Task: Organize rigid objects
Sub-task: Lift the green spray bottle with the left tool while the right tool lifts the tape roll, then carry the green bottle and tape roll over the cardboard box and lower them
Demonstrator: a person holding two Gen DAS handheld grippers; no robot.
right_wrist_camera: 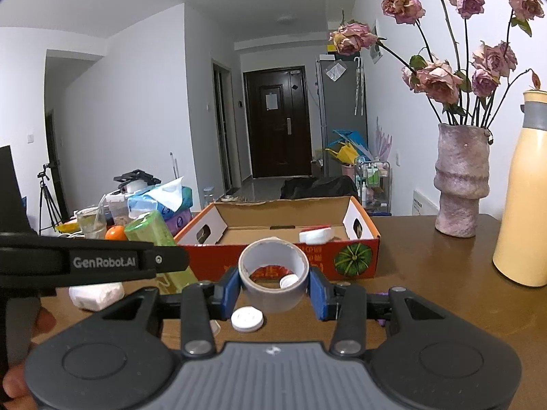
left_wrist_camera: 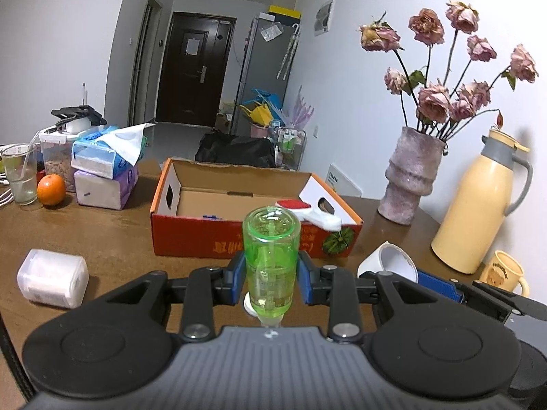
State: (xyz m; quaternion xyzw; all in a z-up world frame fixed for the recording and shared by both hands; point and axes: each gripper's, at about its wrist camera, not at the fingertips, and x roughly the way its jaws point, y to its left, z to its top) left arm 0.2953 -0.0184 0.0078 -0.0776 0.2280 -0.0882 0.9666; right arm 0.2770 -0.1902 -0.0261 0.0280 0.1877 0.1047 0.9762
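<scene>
Left wrist, green bottle [left_wrist_camera: 271, 256] clamped in left claw [left_wrist_camera: 271, 275]

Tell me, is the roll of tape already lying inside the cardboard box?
No, the roll of tape is clamped in the right tool above the table, in front of the cardboard box.

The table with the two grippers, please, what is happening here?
A person is tidying loose things into the open cardboard box on the table. The left gripper is shut on a green bottle, and the right gripper is shut on a tape roll. Both are in front of the box, not yet over it. A white and red item already lies inside.
</scene>
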